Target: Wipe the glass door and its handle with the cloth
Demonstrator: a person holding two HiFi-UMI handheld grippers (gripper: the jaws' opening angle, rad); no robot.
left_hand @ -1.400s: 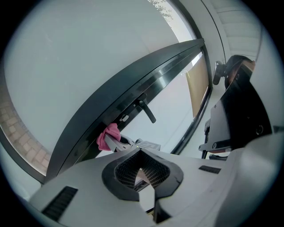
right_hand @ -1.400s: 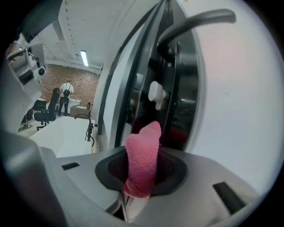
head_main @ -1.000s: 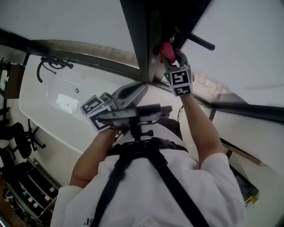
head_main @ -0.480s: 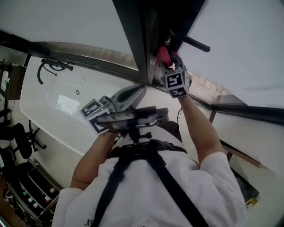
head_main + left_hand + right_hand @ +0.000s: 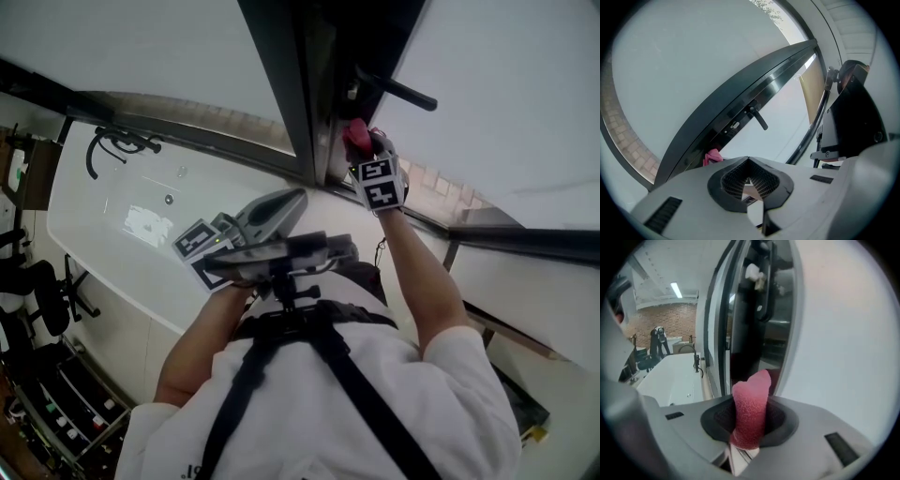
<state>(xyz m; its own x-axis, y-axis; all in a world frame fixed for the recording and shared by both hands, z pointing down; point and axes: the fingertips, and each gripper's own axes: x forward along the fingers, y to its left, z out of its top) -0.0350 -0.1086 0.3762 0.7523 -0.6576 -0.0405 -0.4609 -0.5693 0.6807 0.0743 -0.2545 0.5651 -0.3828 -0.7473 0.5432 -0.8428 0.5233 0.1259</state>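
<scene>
The glass door's dark frame (image 5: 305, 84) runs up the middle of the head view, with its black lever handle (image 5: 398, 91) sticking out to the right. My right gripper (image 5: 361, 142) is shut on a pink cloth (image 5: 355, 133) and presses it against the frame just below the handle. The right gripper view shows the cloth (image 5: 751, 413) standing up between the jaws, with the frame (image 5: 736, 310) ahead and glass (image 5: 839, 333) to the right. My left gripper (image 5: 274, 208) hangs lower, away from the door, shut on nothing. From the left gripper view I see the handle (image 5: 757, 117) and the cloth (image 5: 711, 157).
A white tub-like counter (image 5: 122, 216) with a black tap (image 5: 112, 141) lies at the left. Dark racks with small items (image 5: 56, 403) stand at the lower left. The person's harness and head mount (image 5: 281, 253) fill the lower middle.
My right gripper with the cloth has slid a little along the door frame, lower in the head view and farther beneath the handle. The left gripper has barely moved.
</scene>
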